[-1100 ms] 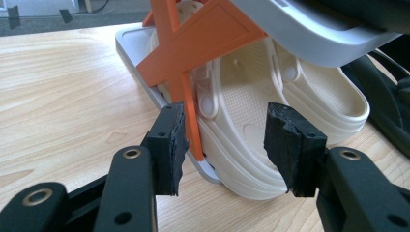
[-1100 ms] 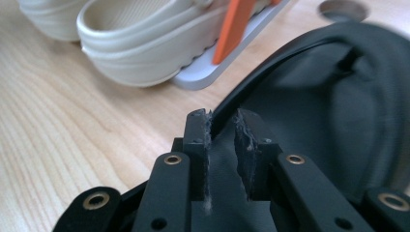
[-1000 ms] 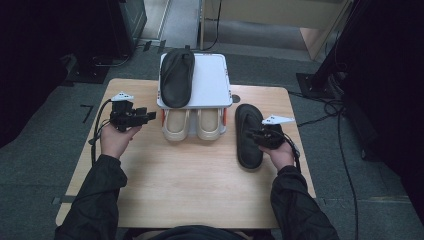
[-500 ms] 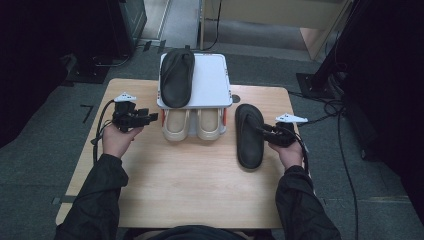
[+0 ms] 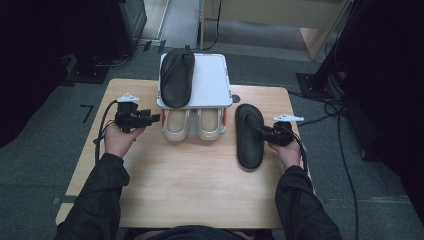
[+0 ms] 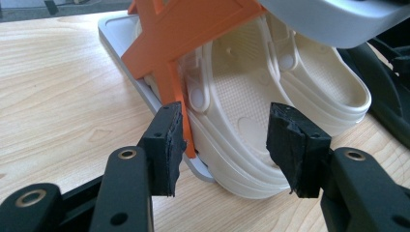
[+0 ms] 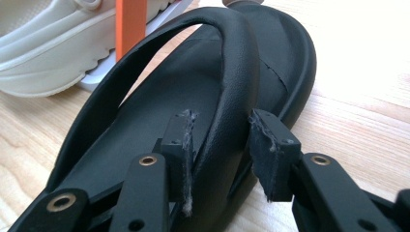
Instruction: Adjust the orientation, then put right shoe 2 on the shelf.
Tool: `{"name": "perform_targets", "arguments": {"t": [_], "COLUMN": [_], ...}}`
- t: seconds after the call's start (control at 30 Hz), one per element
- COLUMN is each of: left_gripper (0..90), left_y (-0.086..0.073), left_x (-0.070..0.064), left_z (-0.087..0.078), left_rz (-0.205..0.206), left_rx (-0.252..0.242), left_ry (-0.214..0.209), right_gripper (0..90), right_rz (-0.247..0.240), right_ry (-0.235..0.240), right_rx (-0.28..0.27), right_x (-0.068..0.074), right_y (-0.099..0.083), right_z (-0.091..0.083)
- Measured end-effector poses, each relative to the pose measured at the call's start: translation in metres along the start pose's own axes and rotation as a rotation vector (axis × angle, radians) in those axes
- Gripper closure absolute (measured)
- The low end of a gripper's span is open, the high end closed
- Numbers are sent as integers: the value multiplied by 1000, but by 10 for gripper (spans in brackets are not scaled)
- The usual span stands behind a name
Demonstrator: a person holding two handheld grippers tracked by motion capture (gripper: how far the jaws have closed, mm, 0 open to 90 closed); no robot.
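The right gripper [image 7: 217, 154] has its jaws around the strap of the black sandal [image 5: 249, 134], seemingly just slack, with the sandal flat on the table [image 5: 200, 190] near its right edge. The left gripper [image 6: 222, 145] gapes empty beside the rack [image 5: 212, 82]. The rack holds cream clogs [image 5: 192, 124] below and another sandal [image 5: 176, 77] on top.
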State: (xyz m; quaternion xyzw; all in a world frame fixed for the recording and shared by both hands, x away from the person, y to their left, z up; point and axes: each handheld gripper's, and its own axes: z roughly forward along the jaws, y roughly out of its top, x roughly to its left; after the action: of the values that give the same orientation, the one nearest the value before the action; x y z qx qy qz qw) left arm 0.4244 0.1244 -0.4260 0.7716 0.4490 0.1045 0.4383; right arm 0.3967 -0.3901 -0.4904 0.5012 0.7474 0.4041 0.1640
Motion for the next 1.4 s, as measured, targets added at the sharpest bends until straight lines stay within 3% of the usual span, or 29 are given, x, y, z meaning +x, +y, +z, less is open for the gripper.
{"name": "perform_targets", "arguments": {"t": [0.13,0.3,0.53,0.57,0.77,0.9,1.27,1.4], "left_gripper": [477,477,477,477,477,476,469,469], "left_y": [0,-1,-2,-2,-3,-3,-4,-4], "left_x": [0,2,5,5,5,4,2,3], "left_z": [1,0,0,0,-1,1,2,1], "left_rz": [0,-8,-11,-13,-14,-7,-8,-12], "left_rx": [3,-2,-2,-4,-2,7,16,11], "left_ry": [-1,-2,-2,-2,-5,-9,-25,-29], "right_gripper": [610,665,754,758,762,762,762,762], "right_rz": [19,39,11,1,73,88,107,94], "right_ry": [2,-38,-88,-96,-118,-127,-135,-141], "right_rx": [-5,0,29,34,53,46,54,62], "right_x": [-3,0,9,10,10,9,15,15], "right_y": [2,7,11,11,16,18,36,44], "right_z": [7,13,13,12,8,2,-10,-13]}}
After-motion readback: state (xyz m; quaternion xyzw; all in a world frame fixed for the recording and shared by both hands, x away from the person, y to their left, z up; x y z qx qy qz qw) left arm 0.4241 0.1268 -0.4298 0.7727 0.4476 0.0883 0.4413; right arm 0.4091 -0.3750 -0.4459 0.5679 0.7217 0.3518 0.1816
